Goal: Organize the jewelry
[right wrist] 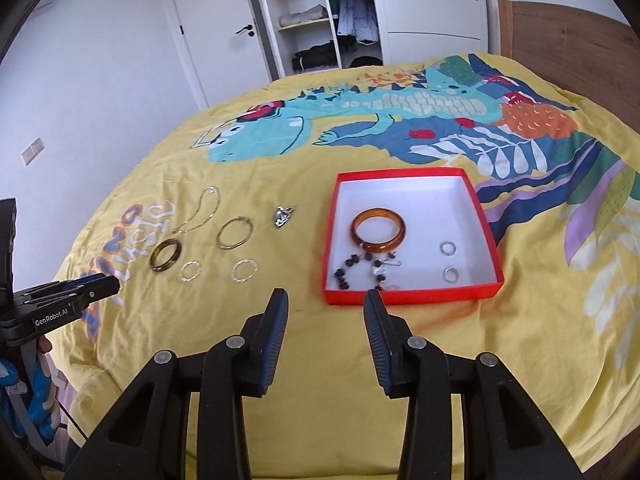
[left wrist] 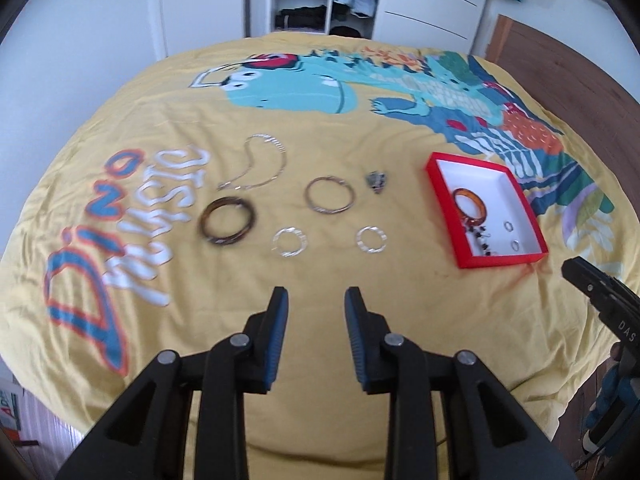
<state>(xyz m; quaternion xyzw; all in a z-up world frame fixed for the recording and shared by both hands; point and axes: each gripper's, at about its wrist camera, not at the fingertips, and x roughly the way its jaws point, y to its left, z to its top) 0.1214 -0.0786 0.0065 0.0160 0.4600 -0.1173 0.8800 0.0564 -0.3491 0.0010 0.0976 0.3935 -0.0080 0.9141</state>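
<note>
1. On the yellow bedspread [left wrist: 320, 272], ahead of the left hand-held gripper [left wrist: 316, 300]: loose jewelry in a cluster, all left of the red box [left wrist: 448, 220].
2. Left hand-held gripper: blue pads apart, nothing between them, raised over bare fabric short of the nearest pieces.
3. Nearest to that gripper, left of the red box: two thin silver hoops, one [left wrist: 290, 242] and another [left wrist: 373, 239], side by side and apart.
4. Beyond the hoops, further left of the red box: one dark brown bangle [left wrist: 227, 221], one thin metal bangle [left wrist: 330, 195], one silver chain [left wrist: 260, 162] in a loose curl, one small dark trinket [left wrist: 376, 181] too blurred to name.
5. Right hand-held gripper [right wrist: 326, 304]: pads apart, empty, just short of the red box [right wrist: 408, 295], right fingertip overlapping the near wall in the right wrist view; contact cannot be told.
6. Inside the red box, on its white floor: one amber bangle [right wrist: 379, 231] near the middle, one dark beaded bracelet [right wrist: 360, 270] toward the near left corner and touching the bangle, two small silver rings, one [right wrist: 449, 248] and another [right wrist: 451, 275], toward the right wall and apart from each other.
7. Count outside the red box: six pieces. Count inside: four pieces clearly seen, plus a small hooked bit beside the beads, too small to identify.
8. Left of the red box in the right wrist view: left hand-held gripper [right wrist: 108, 286] low at the frame edge, near the hoops.
</note>
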